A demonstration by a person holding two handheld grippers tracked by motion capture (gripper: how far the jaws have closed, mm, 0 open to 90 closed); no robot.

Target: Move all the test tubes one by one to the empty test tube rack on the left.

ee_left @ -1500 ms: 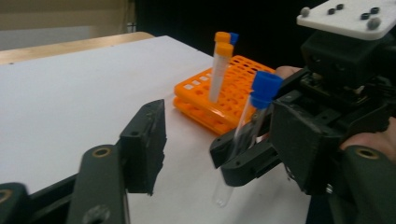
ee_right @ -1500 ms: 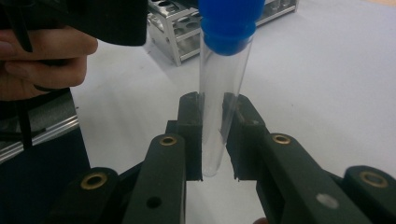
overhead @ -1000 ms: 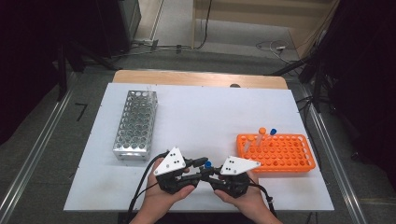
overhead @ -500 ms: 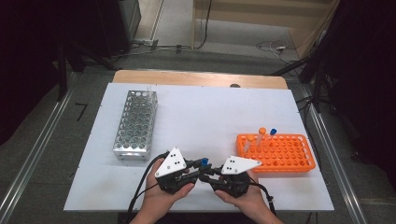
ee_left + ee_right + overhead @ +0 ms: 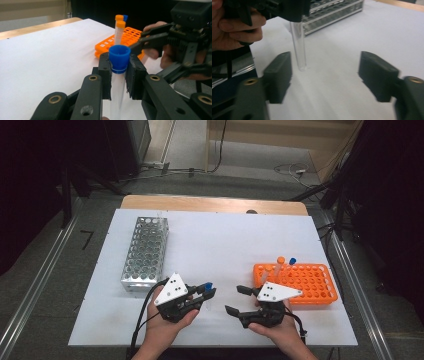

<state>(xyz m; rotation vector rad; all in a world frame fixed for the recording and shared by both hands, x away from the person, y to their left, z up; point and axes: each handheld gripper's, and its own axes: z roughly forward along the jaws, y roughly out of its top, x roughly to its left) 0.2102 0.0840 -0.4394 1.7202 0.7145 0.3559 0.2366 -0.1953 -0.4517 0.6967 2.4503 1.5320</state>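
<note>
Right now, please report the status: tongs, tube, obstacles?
Left tongs shut on blue-capped tube. Right tongs open, jaws just opened, nothing between. Tube upright over table; path clear.

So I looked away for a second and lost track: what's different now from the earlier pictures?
The right gripper has just been opening and drew back a little toward the orange rack; nothing is between its jaws. It let go of the blue-capped tube, which the left gripper now holds alone, shut just under the cap. Both racks, metal rack included, and the orange rack's tubes stayed put.
</note>
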